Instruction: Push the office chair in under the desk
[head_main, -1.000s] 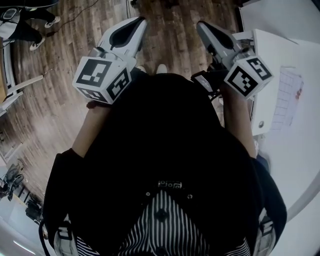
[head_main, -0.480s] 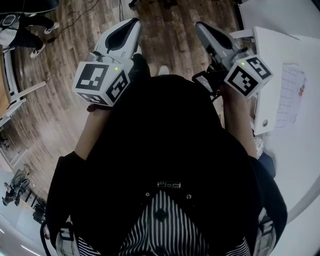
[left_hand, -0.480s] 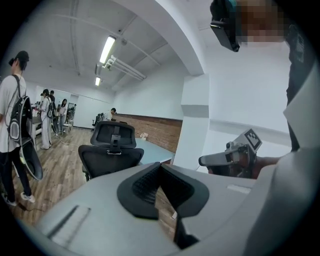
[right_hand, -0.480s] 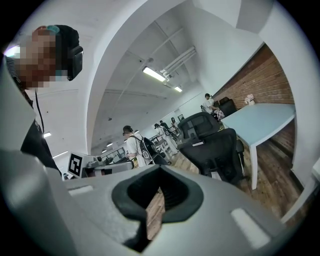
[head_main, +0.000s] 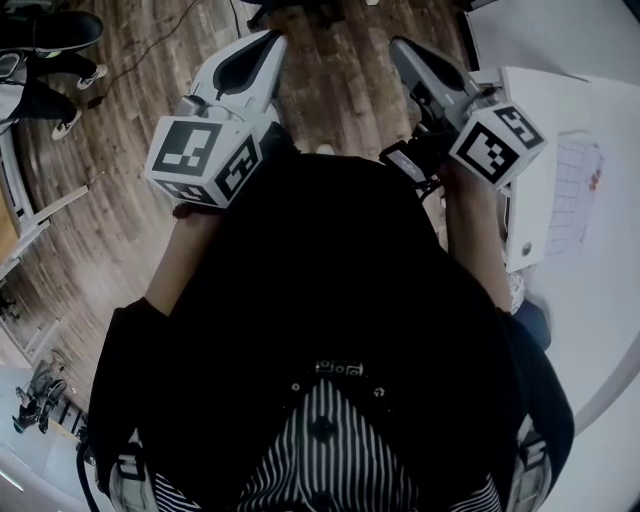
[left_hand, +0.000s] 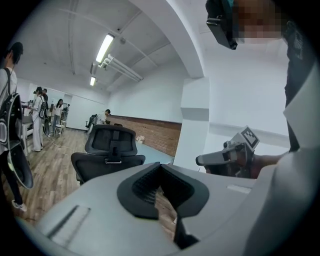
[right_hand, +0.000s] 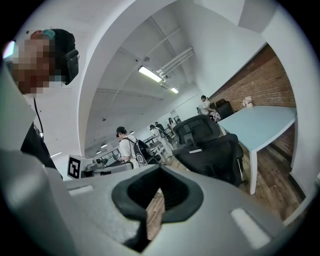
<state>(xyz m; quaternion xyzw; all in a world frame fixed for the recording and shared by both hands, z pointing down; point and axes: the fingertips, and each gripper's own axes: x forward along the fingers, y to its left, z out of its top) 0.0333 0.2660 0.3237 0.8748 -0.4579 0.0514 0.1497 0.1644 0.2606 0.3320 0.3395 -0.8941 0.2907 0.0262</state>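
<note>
A black office chair (left_hand: 107, 150) with a headrest stands out on the wooden floor, well ahead of both grippers. In the right gripper view the chair (right_hand: 212, 150) sits beside a pale desk (right_hand: 260, 125), outside it. I hold both grippers up in front of my chest, apart from the chair. The left gripper (head_main: 268, 42) is shut with nothing between its jaws (left_hand: 161, 167). My right gripper (head_main: 402, 50) is shut and empty as well (right_hand: 159, 172). Each gripper shows in the other's view: the right gripper (left_hand: 225, 157) and the left gripper's marker cube (right_hand: 75, 167).
A white table (head_main: 590, 120) with a printed sheet lies close on my right. Wooden floor (head_main: 120, 200) spreads to the left and ahead. A person with a backpack (right_hand: 127, 145) and other people stand farther back. A white pillar (left_hand: 195, 125) rises beyond the chair.
The floor and the table edge have slid slightly down the head view. Both grippers keep the same raised pose and stay shut.
</note>
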